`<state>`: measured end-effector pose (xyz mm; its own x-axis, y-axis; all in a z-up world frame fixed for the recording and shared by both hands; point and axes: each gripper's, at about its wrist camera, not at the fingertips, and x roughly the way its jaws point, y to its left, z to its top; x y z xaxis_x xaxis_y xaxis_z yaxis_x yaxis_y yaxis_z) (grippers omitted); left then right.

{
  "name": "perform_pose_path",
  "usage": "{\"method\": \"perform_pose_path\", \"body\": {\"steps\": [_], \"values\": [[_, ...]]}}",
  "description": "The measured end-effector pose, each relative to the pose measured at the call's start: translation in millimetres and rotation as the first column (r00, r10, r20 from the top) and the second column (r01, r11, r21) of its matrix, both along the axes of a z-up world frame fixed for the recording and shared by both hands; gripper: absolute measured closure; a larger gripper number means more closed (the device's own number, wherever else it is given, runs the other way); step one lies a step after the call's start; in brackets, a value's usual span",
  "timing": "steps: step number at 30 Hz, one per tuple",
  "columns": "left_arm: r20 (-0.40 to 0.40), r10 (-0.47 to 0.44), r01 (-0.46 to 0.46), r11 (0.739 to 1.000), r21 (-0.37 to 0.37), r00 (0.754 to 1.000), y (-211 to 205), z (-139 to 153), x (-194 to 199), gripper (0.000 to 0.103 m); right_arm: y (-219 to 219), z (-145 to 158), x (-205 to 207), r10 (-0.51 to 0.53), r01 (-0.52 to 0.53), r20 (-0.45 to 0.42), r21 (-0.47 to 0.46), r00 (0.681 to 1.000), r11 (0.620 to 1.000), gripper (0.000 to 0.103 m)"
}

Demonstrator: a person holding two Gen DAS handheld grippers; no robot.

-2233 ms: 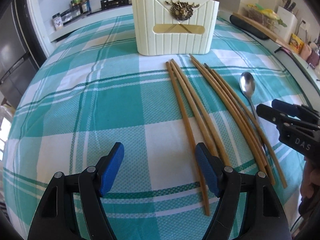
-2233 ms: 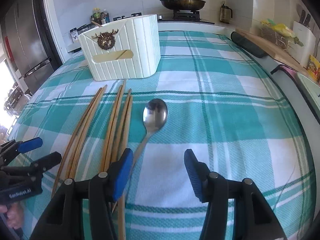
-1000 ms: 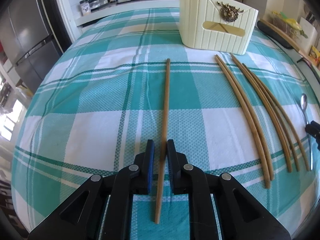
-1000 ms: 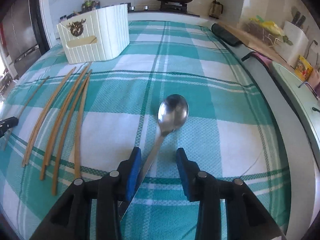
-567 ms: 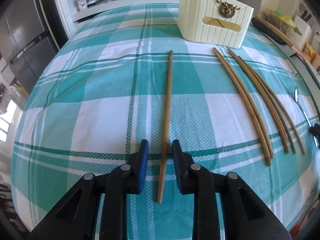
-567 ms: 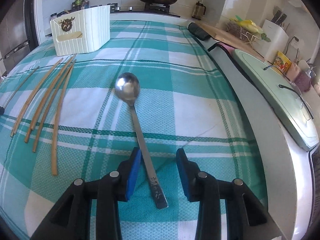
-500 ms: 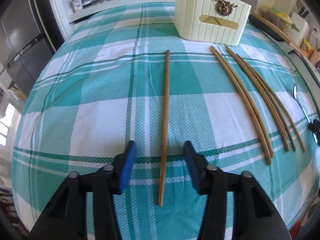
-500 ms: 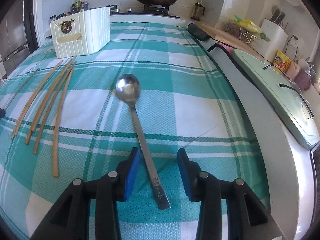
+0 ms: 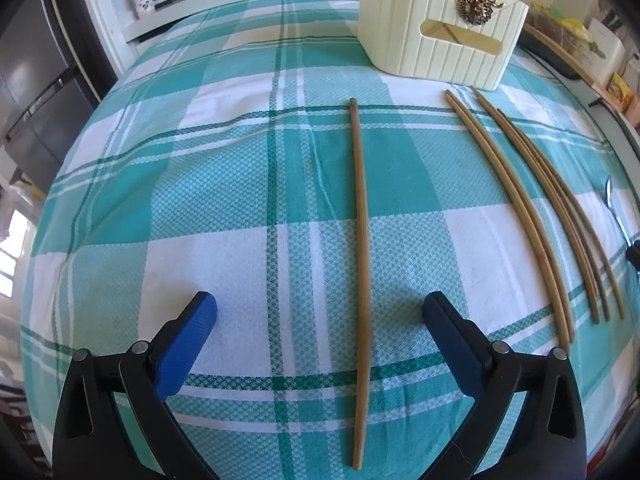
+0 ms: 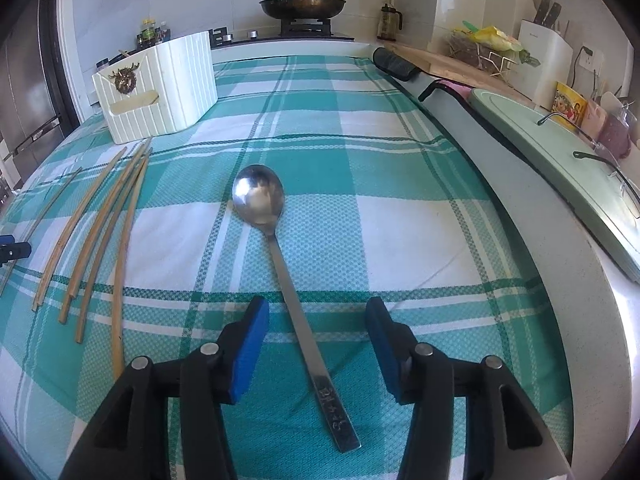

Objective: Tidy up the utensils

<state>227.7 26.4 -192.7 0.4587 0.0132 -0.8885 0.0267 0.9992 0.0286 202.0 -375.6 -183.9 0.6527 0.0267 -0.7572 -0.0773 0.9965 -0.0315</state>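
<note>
In the left wrist view my left gripper (image 9: 320, 316) is open, its blue pads either side of a single wooden chopstick (image 9: 361, 240) lying flat on the checked cloth. Several more chopsticks (image 9: 532, 208) lie in a fan to the right. A cream utensil holder (image 9: 440, 28) stands beyond them. In the right wrist view my right gripper (image 10: 316, 324) is open, straddling the handle of a steel spoon (image 10: 280, 240) that lies flat. The chopsticks (image 10: 100, 232) and holder (image 10: 160, 88) are to its left.
The teal and white checked cloth (image 10: 360, 160) covers the table. A grey counter edge (image 10: 520, 208) and a green lid (image 10: 560, 160) run along the right. A pan on a stove (image 10: 304, 8) and bottles stand at the back. A fridge (image 9: 32, 80) is at the left.
My left gripper let go of the single chopstick and opened wide. My right gripper also opened wider around the spoon handle. Both utensils stay flat on the cloth.
</note>
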Motion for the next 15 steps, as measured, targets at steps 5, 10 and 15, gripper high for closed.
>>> {"method": "perform_pose_path", "body": {"steps": [5,10,15], "values": [[0.033,-0.008,0.008,1.0,-0.007,0.999,1.0,-0.4,-3.2,0.0,-1.8,-0.6,-0.5,0.0,0.0,0.006,0.012,1.0,1.0,0.051],[0.064,-0.016,0.016,1.0,-0.01,0.998,1.4,-0.6,-7.6,0.0,-2.2,-0.7,-0.4,0.0,0.0,0.006,0.013,1.0,1.0,0.051],[0.087,-0.012,0.014,1.0,-0.016,0.996,2.7,-0.9,-11.0,0.0,-2.1,-0.9,-0.6,-0.001,0.0,0.007,0.012,1.0,1.0,0.051]]}}
